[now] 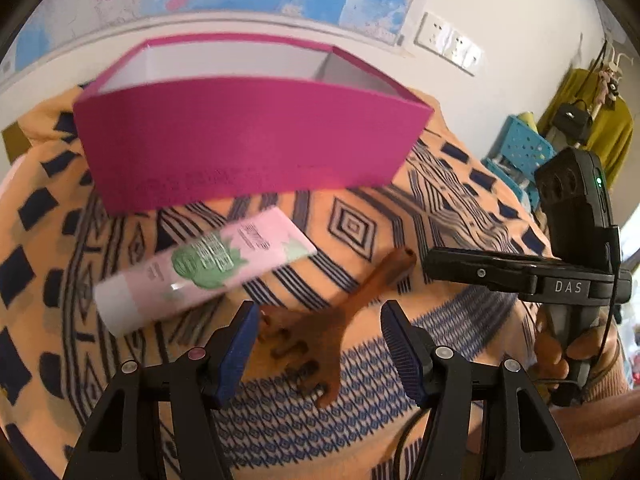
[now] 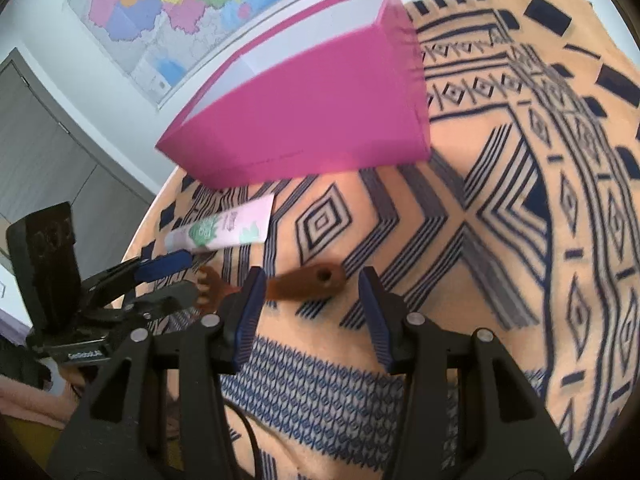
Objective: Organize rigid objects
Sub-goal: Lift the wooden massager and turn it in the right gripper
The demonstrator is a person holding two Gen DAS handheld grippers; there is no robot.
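A brown wooden comb-like tool (image 1: 332, 320) lies on the patterned cloth, toothed end toward me. My left gripper (image 1: 318, 350) is open, its blue pads on either side of the toothed end, just above it. A pink-and-white tube (image 1: 208, 268) lies to the left, in front of an open magenta box (image 1: 248, 140). In the right wrist view my right gripper (image 2: 312, 312) is open near the tool's handle end (image 2: 316, 280). The tube (image 2: 228, 228) and box (image 2: 312, 104) lie beyond it. The left gripper (image 2: 168, 276) shows at the left by the teeth.
The orange cloth with dark blue patterns (image 1: 440, 208) covers the table. A blue crate (image 1: 516, 148) and hanging clothes (image 1: 592, 120) stand off the table to the right. A map (image 2: 168, 4) hangs on the wall behind the box.
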